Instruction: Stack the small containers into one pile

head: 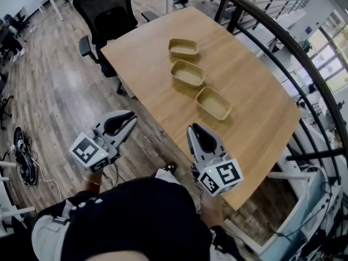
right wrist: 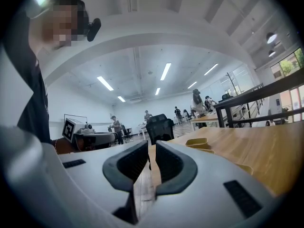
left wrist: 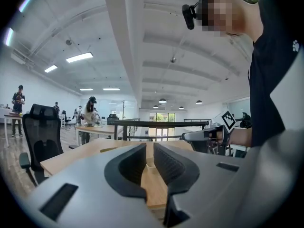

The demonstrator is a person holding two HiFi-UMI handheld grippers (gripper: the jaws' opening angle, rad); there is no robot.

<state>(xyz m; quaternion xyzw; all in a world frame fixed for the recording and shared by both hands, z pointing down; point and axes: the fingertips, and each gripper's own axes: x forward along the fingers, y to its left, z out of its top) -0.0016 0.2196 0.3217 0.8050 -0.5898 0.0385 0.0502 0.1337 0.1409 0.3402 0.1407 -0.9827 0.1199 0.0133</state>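
Left gripper [head: 126,119] and right gripper [head: 196,130] both have their jaws together on nothing, short of the row on the worktop [head: 250,80]. The three small containers lie apart and unstacked: the far container [head: 183,48], the middle container [head: 187,73] and the near container [head: 213,102]. My worry is reaching in with jaws this closed. I'd likely shove the near container across the smooth wood rather than catch its thin rim.

Three containers [head: 187,73] sit in a row on the table [head: 255,88], chair [head: 106,10] behind
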